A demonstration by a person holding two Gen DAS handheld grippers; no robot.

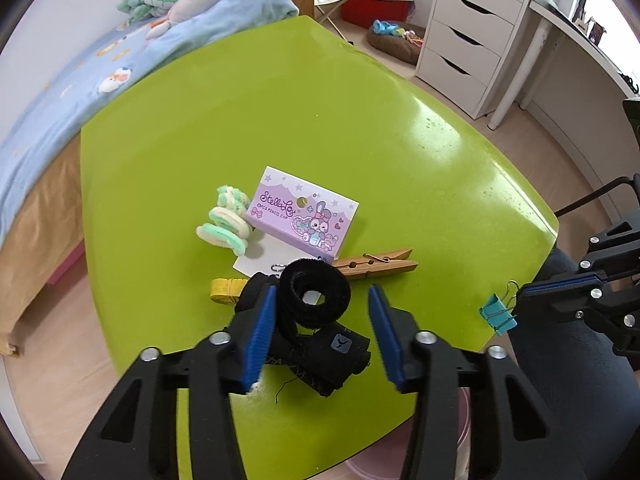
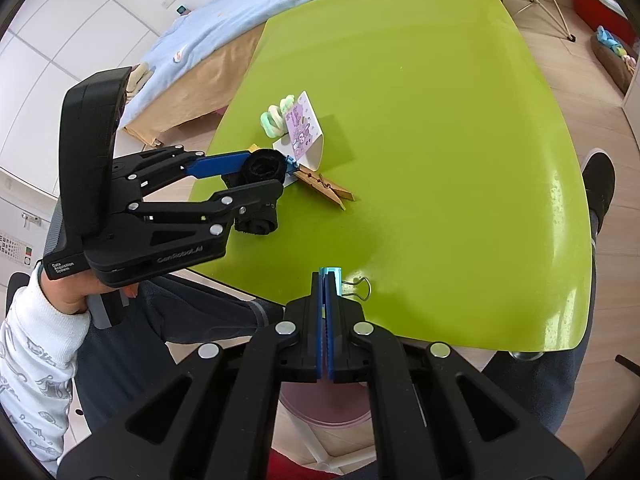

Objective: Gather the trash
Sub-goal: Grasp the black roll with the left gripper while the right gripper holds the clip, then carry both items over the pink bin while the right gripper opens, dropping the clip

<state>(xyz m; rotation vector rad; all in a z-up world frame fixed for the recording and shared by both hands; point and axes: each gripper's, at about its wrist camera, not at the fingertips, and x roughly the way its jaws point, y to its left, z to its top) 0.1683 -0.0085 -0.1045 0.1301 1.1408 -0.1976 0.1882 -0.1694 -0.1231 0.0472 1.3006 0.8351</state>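
Observation:
On the green table (image 1: 280,120) lies a black scrunchie (image 1: 316,298) on top of a rolled black fabric piece (image 1: 320,360). My left gripper (image 1: 322,312) stands open around the scrunchie: its left pad is against it and a gap shows at the right pad. The right wrist view shows the same left gripper (image 2: 276,178) flanking the scrunchie (image 2: 264,168). My right gripper (image 2: 326,280) is shut at the table's near edge, with a teal binder clip (image 2: 334,276) held at its tips by a wire handle. That clip (image 1: 498,314) hangs at the right gripper (image 1: 520,300) in the left wrist view.
A purple pencil-cap card (image 1: 304,216), pastel scrunchies (image 1: 226,226), a wooden clothespin (image 1: 376,264) and a yellow band (image 1: 224,292) lie just beyond the black scrunchie. A pink bin (image 2: 324,404) stands under the near edge. A bed (image 1: 60,100) and white drawers (image 1: 468,32) border the table.

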